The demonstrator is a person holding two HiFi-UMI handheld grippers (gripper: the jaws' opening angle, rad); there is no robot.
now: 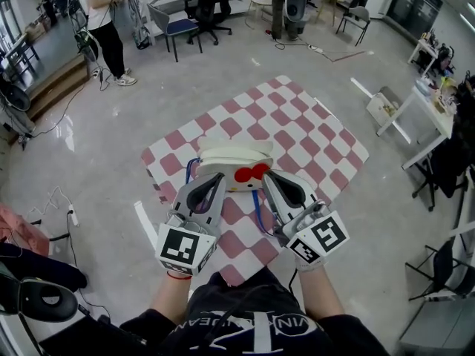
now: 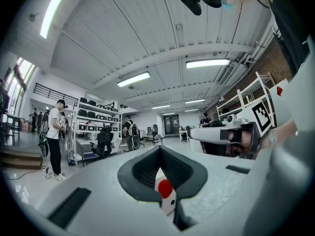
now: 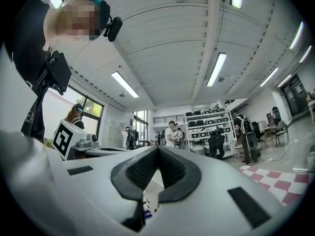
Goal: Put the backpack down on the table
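Head view: left claw and right claw each clench the white backpack, holding it over the checkered bench, evidently for an even set-down.

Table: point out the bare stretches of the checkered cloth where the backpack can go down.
The table is bare across its far and right part, beyond the backpack, and along its left edge. The middle is crowded: the left tongs and right tongs grip the backpack there, and they also cover most of the near corner.
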